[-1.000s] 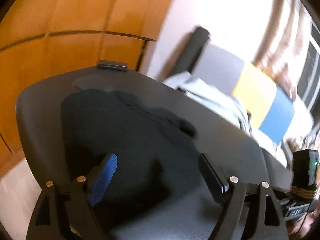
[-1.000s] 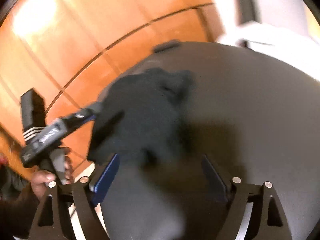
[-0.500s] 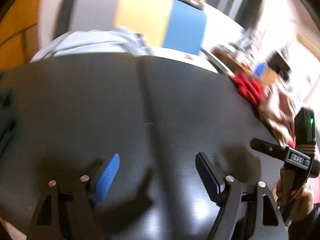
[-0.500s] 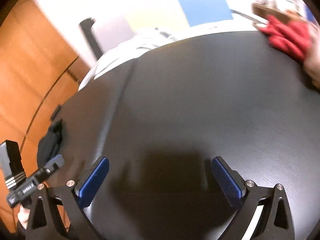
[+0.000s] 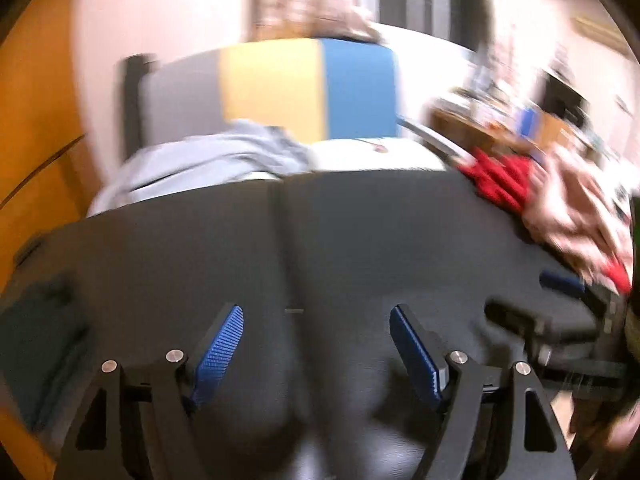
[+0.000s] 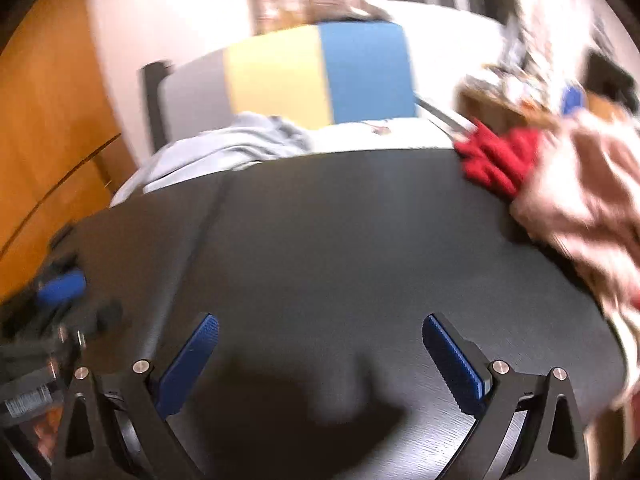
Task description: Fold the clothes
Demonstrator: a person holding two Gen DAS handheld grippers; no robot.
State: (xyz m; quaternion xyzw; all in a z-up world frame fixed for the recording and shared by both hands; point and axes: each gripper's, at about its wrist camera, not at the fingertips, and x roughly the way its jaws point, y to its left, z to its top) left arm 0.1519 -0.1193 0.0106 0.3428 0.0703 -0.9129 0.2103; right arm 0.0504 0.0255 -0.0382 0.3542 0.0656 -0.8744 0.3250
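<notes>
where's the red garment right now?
The red garment lies at the far right edge of the black table in both wrist views, bunched against the pink-and-white clothes pile, well beyond the right claw.

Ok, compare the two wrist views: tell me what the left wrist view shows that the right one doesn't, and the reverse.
Only the left wrist view: the dark folded garment at the table's left edge, and the right gripper at the right, blurred.

Only the right wrist view: the left gripper at the left edge, blurred.

Both: the black table, red garment, pinkish garment, light blue cloth, and grey, yellow and blue panel. Both jaws open, empty.
</notes>
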